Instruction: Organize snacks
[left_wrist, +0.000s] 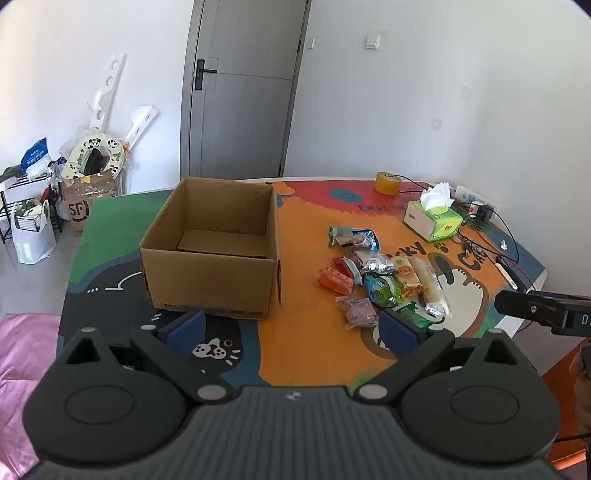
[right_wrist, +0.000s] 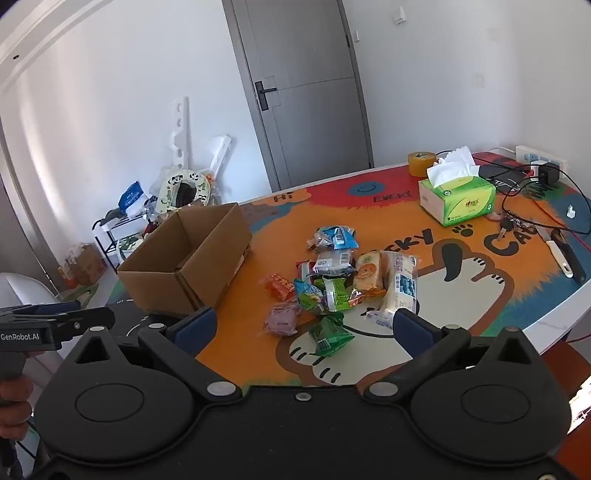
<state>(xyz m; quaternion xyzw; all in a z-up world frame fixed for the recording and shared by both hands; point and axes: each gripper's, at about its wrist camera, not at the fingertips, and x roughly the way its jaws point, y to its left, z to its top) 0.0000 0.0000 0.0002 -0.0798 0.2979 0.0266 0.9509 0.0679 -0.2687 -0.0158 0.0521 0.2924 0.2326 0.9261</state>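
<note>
The task looks not yet begun; the cardboard box (left_wrist: 210, 251) seems empty (its near floor is hidden), and the snack packets (right_wrist: 332, 284), small crinkled wrappers in many colours, lie heaped on the table mat (right_wrist: 406, 229) beside it; the left gripper (left_wrist: 291, 328) and the right gripper (right_wrist: 303, 326) both stand wide apart, holding nothing.

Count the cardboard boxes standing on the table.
1. The open cardboard box stands on the table, left of the snack pile, and looks empty inside. Another carton sits on the floor by the wall, not on the table.
</note>
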